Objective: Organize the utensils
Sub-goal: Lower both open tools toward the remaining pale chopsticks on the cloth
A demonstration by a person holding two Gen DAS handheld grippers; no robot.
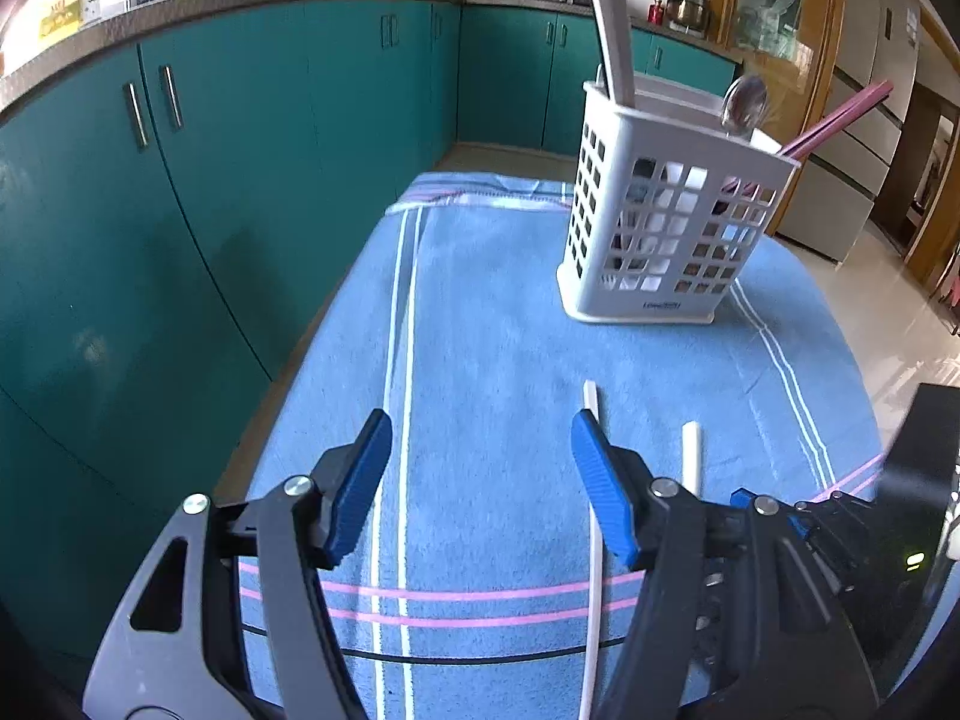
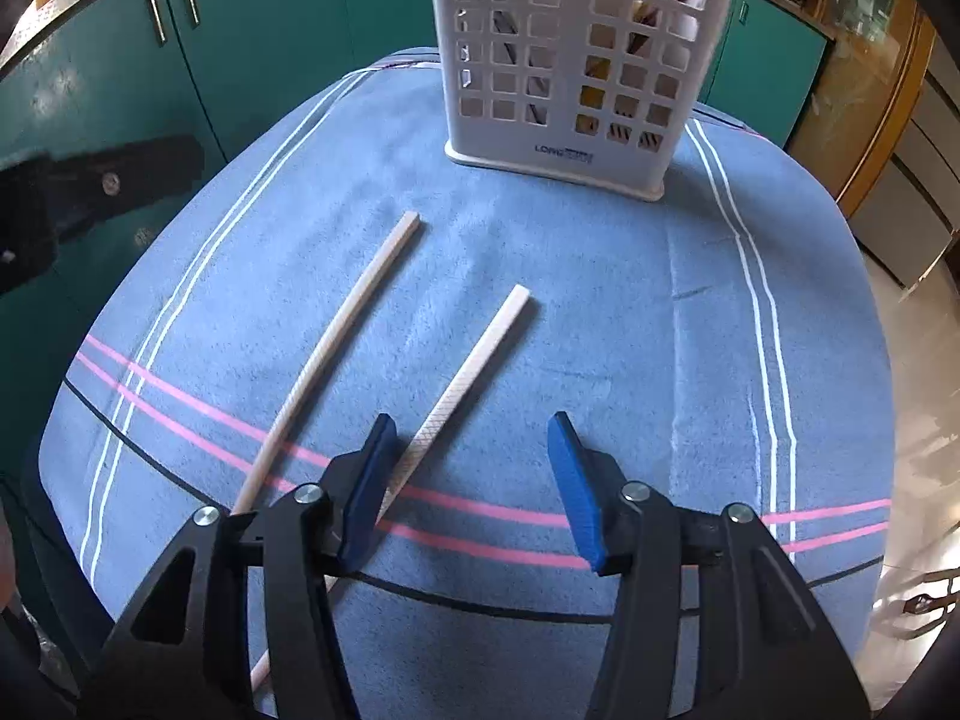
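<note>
Left wrist view: left gripper (image 1: 480, 438) hung wide open over the blue striped towel (image 1: 498, 348), nothing btwn its blue pads. White utensil caddy (image 1: 666, 228) stood upright at the far right of the towel, already holding a white pair of chopsticks (image 1: 612, 42), a metal spoon (image 1: 744, 105) and pink chopsticks (image 1: 840, 120). Two white chopsticks lay flat nearby; one (image 1: 591, 396) ran just beside the right-hand pad, the other (image 1: 691, 456) a bit further right.

Right wrist view: right gripper (image 2: 471, 444) also wide open & empty, low over the towel. Nearer chopstick (image 2: 480, 354) passed under its left pad; the second chopstick (image 2: 354, 312) lay well left, the two splayed apart. Caddy (image 2: 576, 60) sat straight ahead.

Judged progress: roughly most done, w/ these two loose chopsticks left to grab & drop in.
</note>
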